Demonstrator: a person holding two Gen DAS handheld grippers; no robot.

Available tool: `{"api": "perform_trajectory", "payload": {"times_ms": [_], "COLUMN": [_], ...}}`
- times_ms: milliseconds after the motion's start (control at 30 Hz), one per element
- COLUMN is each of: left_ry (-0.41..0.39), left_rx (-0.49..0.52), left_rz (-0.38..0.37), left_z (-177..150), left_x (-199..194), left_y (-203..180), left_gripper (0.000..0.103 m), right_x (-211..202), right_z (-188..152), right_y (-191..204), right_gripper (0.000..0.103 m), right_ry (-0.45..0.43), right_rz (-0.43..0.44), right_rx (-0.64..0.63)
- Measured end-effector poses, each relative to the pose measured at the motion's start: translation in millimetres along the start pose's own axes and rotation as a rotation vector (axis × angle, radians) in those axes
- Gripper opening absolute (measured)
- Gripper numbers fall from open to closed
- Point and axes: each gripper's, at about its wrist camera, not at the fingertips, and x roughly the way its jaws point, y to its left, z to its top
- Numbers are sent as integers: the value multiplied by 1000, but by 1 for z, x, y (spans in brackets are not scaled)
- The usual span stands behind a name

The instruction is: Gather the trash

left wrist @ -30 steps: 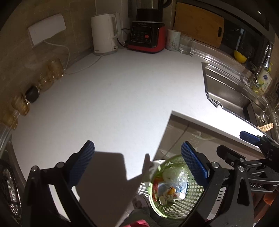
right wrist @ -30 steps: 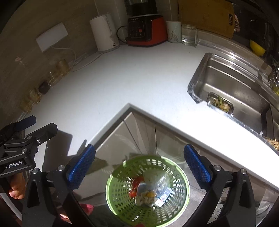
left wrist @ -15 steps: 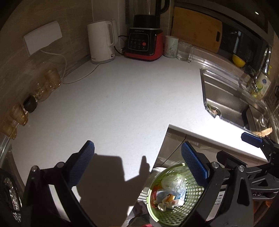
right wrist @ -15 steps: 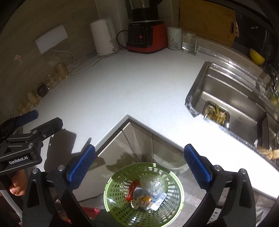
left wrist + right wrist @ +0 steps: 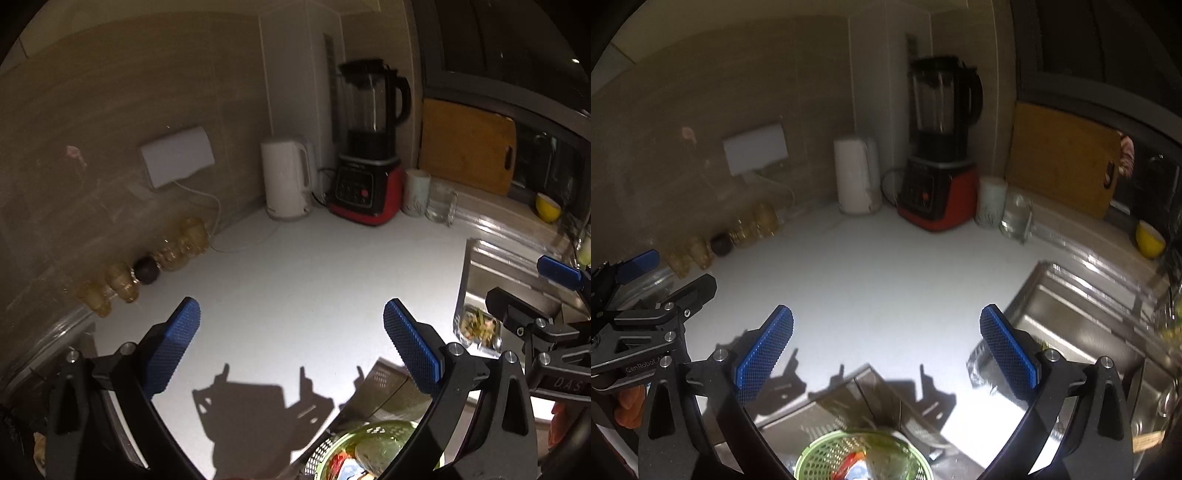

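Left wrist view: the left gripper (image 5: 291, 339) hangs over the white table (image 5: 314, 280) with jaws spread wide, holding nothing. The green basket (image 5: 354, 448) below the table edge holds wrappers, and the table shows no loose litter, so the collecting looks nearly done. Scraps sit in the sink strainer (image 5: 478, 328).

Right wrist view: the right gripper (image 5: 886, 345) is likewise spread and empty above the basket (image 5: 827, 456). "GenRobot" is printed on the other gripper's body; the blender (image 5: 938, 158) panel is unreadable.
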Motion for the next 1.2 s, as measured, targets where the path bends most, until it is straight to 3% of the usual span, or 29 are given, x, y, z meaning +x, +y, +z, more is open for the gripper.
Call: {"api": "perform_trajectory", "payload": {"times_ms": [100, 267, 667, 1200], "left_ry": [-34, -34, 34, 51], "left_rx": [-25, -67, -88, -42], "left_rz": [29, 11, -48, -108], "left_z": [9, 14, 9, 8], "left_x": [-16, -31, -14, 3], "left_y": [-1, -7, -14, -19], "left_gripper": [95, 95, 95, 95], "right_x": [-13, -25, -19, -15], "right_z": [11, 13, -3, -7], "right_y": [-4, -15, -23, -17], "right_gripper": [101, 101, 101, 101], "right_ry": [-51, -97, -29, -5], "right_rz": [24, 47, 46, -7], "right_rx": [-9, 5, 57, 67]}}
